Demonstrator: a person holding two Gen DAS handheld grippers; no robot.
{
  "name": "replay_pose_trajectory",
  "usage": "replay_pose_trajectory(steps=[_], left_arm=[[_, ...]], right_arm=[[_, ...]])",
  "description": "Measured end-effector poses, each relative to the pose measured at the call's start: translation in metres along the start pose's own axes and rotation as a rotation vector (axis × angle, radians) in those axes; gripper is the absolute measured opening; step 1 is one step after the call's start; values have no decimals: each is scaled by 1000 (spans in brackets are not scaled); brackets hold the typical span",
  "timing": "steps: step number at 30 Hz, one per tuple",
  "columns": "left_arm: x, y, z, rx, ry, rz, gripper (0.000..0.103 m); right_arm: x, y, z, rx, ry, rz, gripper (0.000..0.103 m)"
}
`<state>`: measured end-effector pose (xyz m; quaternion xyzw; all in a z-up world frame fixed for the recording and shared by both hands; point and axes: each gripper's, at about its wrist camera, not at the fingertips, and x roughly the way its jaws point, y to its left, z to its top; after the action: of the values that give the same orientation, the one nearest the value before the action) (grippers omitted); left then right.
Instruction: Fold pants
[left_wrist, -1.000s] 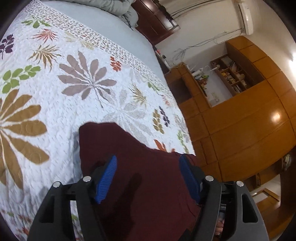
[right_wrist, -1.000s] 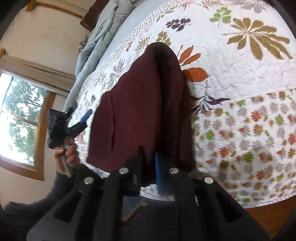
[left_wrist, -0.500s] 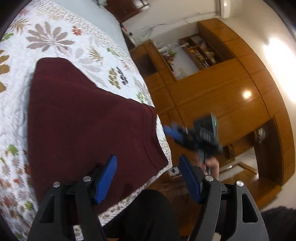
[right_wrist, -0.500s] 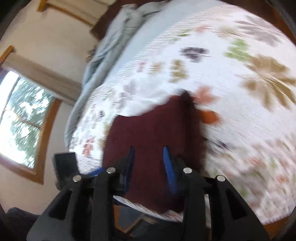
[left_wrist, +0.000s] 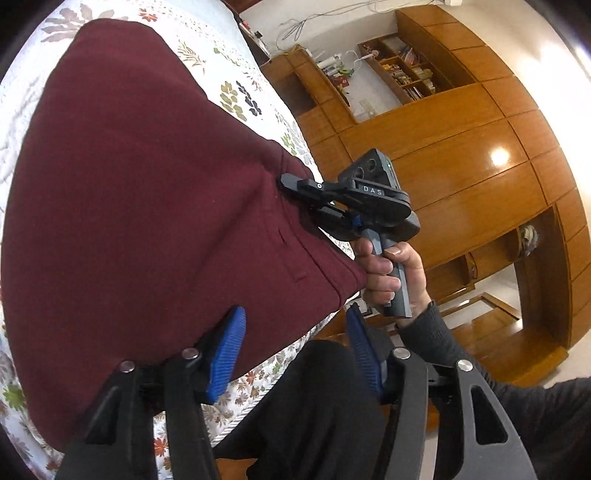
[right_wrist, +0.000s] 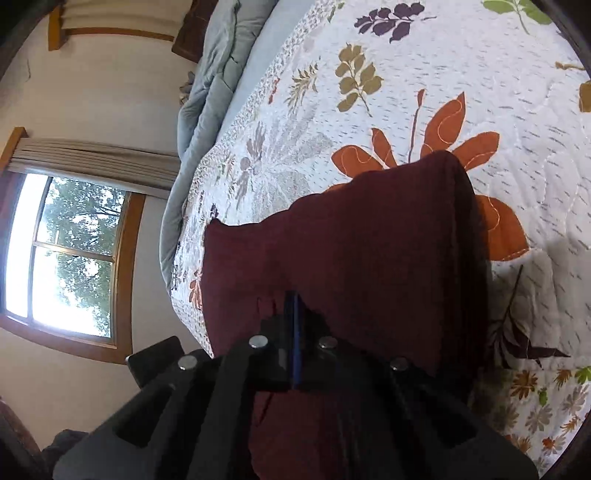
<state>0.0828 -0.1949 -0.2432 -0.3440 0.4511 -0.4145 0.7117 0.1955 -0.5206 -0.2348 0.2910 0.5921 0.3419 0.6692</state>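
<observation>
The folded maroon pants (left_wrist: 147, 206) lie flat on the floral quilt near the bed's edge; they also show in the right wrist view (right_wrist: 351, 251). My left gripper (left_wrist: 291, 350) is open and empty, its blue pads (left_wrist: 225, 350) just off the pants' near edge. My right gripper (right_wrist: 293, 306) has its jaws closed together over the pants' waistband edge; in the left wrist view it (left_wrist: 295, 188) touches that edge. I cannot tell whether cloth is pinched.
The quilt (right_wrist: 461, 74) covers the bed, with a grey duvet (right_wrist: 207, 85) bunched at the head. Wooden cabinets and shelves (left_wrist: 461, 155) stand beyond the bed's edge. A window (right_wrist: 70, 254) is on the other side. The person's dark-trousered leg (left_wrist: 314, 406) is below.
My right gripper opened half a second ago and has closed its jaws at the waistband edge. My left gripper stayed open and swung toward the bed's edge.
</observation>
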Motion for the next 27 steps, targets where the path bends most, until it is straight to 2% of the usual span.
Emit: replay_pose_trajectory(steps=[2, 4, 6, 8, 11, 13, 14, 15, 16, 17, 18, 19, 20, 21, 22, 23, 24, 25, 27], left_arm=[[-3, -5, 3, 4, -2, 11, 57], [-15, -16, 5, 31, -15, 16, 65], [-36, -27, 7, 45, -67, 2, 72], [-60, -34, 9, 53, -115, -9, 75], [-91, -34, 17, 56, -170, 15, 80], [-105, -28, 25, 49, -193, 48, 80], [-113, -21, 31, 34, -208, 65, 80], [-118, -14, 34, 19, -216, 70, 80], [-122, -6, 38, 1, -223, 85, 80], [-126, 2, 39, -18, -229, 103, 80], [-129, 13, 42, -42, -227, 115, 80], [-130, 19, 43, -63, -224, 133, 80], [-133, 27, 45, -84, -220, 156, 80], [-134, 32, 47, -90, -210, 161, 80], [-135, 35, 49, -91, -200, 167, 81], [-133, 37, 51, -90, -184, 181, 82], [-130, 40, 54, -89, -156, 199, 86], [-126, 42, 55, -95, -133, 203, 88], [-118, 55, 61, -137, -74, 187, 89]], right_arm=[[-4, 0, -1, 28, -13, 26, 0], [-19, 4, -3, 37, -58, -5, 0], [-47, 12, -12, 38, -105, -25, 8], [-65, 30, -26, -3, -132, -22, 22], [-65, 55, -50, -79, -94, -29, 38], [-53, 58, -63, -96, -59, -44, 39], [-43, 51, -69, -103, -31, -92, 37], [-37, 43, -73, -102, -16, -128, 29], [-32, 29, -76, -96, -13, -181, 0], [-30, 18, -76, -78, -13, -193, 0], [-34, 1, -75, -9, -22, -106, 0], [-39, -3, -74, 18, -43, -77, 0], [-47, -1, -74, 13, -68, -79, 6], [-57, 3, -72, -4, -89, -66, 16], [-67, 4, -70, -1, -102, -34, 49], [-74, 3, -69, 10, -115, -22, 89], [-84, 2, -65, 28, -145, -56, 98], [-90, -1, -60, 35, -156, -63, 98], [-87, -9, -48, 74, -101, -11, 98]])
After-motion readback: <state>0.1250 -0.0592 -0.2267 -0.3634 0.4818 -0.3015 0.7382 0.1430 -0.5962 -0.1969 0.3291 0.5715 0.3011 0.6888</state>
